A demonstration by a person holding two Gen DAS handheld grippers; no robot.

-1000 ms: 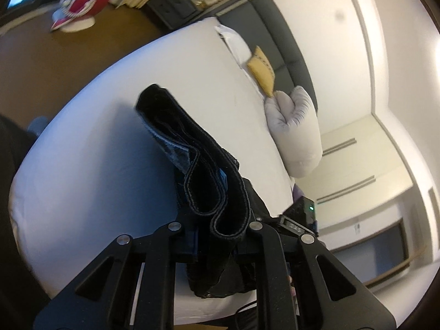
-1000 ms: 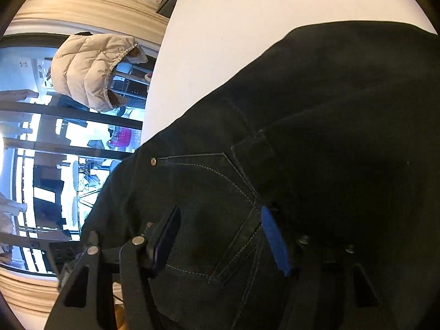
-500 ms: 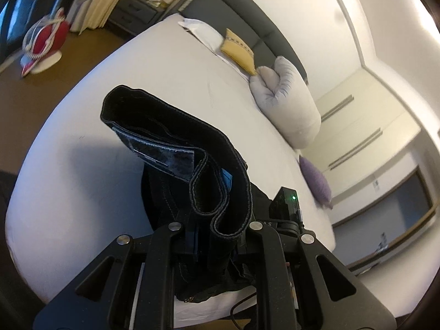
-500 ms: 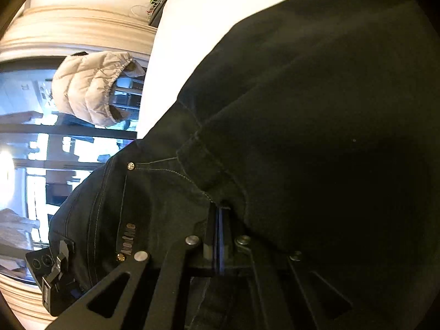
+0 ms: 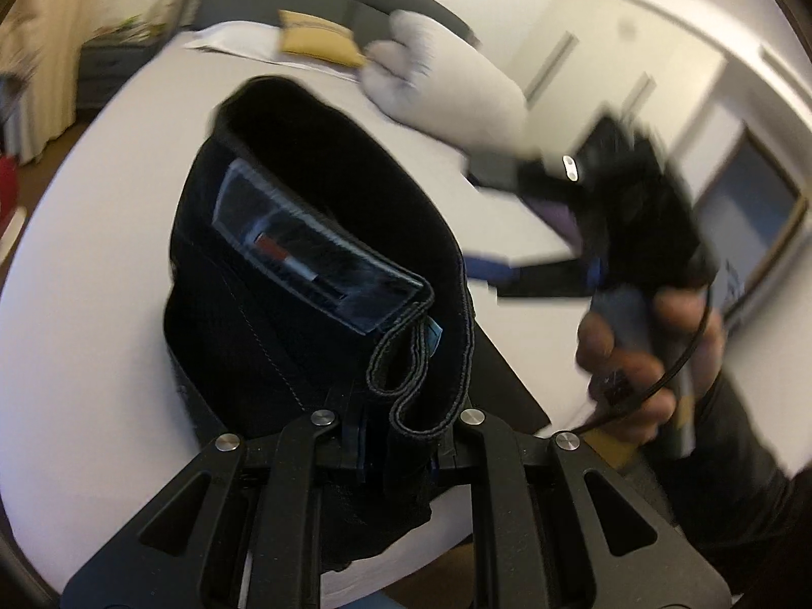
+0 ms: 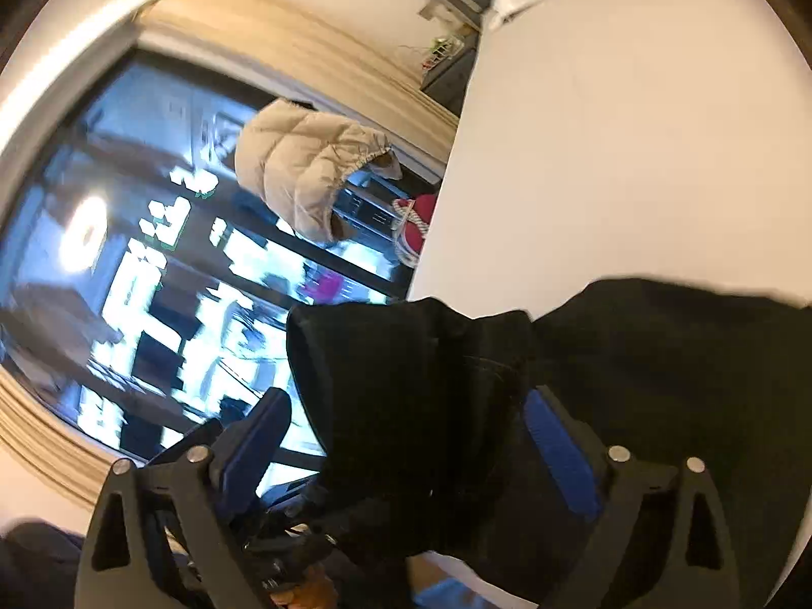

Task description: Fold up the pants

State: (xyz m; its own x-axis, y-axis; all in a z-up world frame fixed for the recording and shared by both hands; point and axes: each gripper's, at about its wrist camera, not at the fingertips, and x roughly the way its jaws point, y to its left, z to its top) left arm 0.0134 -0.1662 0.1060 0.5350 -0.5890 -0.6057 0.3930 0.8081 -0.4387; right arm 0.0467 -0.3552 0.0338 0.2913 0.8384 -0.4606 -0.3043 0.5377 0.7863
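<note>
The black pants [image 5: 314, 213] hang bunched over the white bed [image 5: 101, 304], their waistband with its inner label turned up toward the camera. My left gripper [image 5: 396, 426] is shut on the folded waistband edge. In the left wrist view my right gripper [image 5: 507, 228] appears blurred at the right, held by a hand [image 5: 634, 355]. In the right wrist view the right gripper [image 6: 406, 431] has its jaws opening wide. A dark fold of the pants [image 6: 660, 355] lies between the blue pads [image 6: 558, 446], and the left pad stands apart from the cloth.
A grey pillow [image 5: 446, 86], a yellow cushion [image 5: 314, 43] and a dark headboard [image 5: 355, 5] sit at the far end of the bed. A beige puffy jacket [image 6: 304, 172] hangs by a big window [image 6: 127, 254]. A nightstand [image 6: 451, 66] stands beside the bed [image 6: 609, 152].
The right gripper shut on the pants, then opened wide and rose. The left gripper swung along the bed, rolling with the waistband. The right hand came into the left view.
</note>
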